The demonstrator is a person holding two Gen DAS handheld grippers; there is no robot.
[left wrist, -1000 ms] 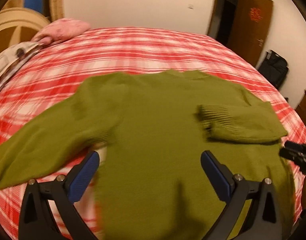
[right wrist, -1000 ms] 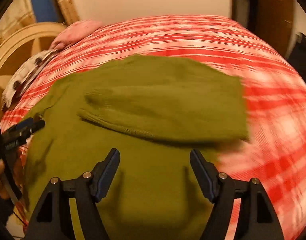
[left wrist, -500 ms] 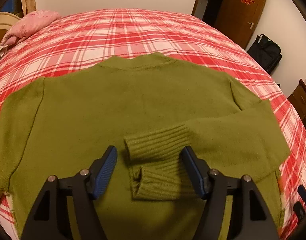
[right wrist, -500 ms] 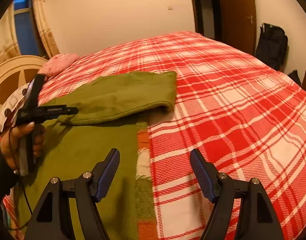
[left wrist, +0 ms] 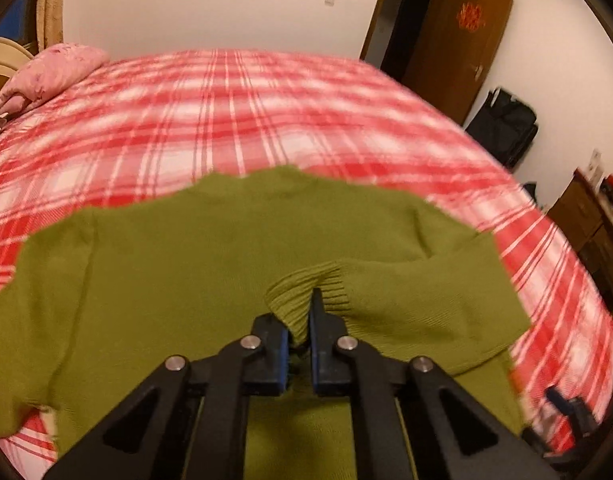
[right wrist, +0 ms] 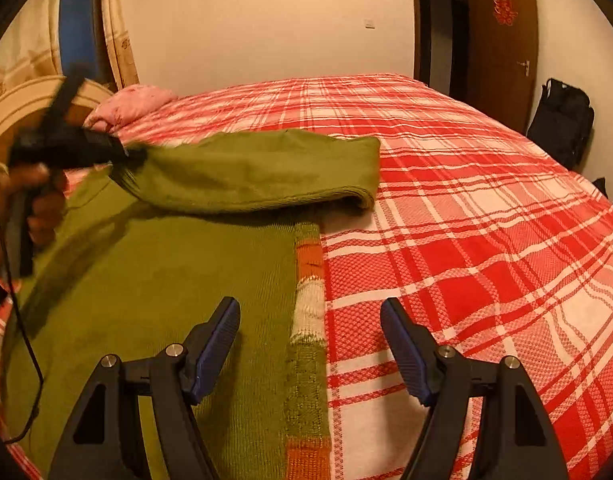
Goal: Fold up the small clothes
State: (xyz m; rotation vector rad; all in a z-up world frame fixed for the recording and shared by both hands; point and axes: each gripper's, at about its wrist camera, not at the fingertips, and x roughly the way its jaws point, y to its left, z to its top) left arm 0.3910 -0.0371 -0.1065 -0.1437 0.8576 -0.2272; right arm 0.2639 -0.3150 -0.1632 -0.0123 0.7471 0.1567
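An olive green sweater [left wrist: 166, 280] lies flat on the bed, with its right sleeve [left wrist: 418, 300] folded across the chest. My left gripper [left wrist: 300, 320] is shut on that sleeve's ribbed cuff [left wrist: 294, 300], which bunches up between the blue pads. The right wrist view shows the left gripper [right wrist: 118, 156] in a hand [right wrist: 38, 196], holding the sleeve [right wrist: 258, 172] raised a little off the sweater body [right wrist: 166, 280]. My right gripper [right wrist: 310, 320] is open, hovering over the sweater's side edge with its orange-and-white striped band [right wrist: 308, 292]. Nothing is between its pads.
The bed has a red and white plaid cover [left wrist: 226, 120], and a pink pillow [left wrist: 54, 72] lies at its far left by a curved headboard [right wrist: 22, 108]. A brown door [left wrist: 466, 40], a black bag [left wrist: 502, 128] and a wooden dresser [left wrist: 586, 216] stand to the right.
My left gripper came over the folded sleeve's cuff, closed on it and lifted it slightly. The right gripper swung from over the sweater to its right side edge.
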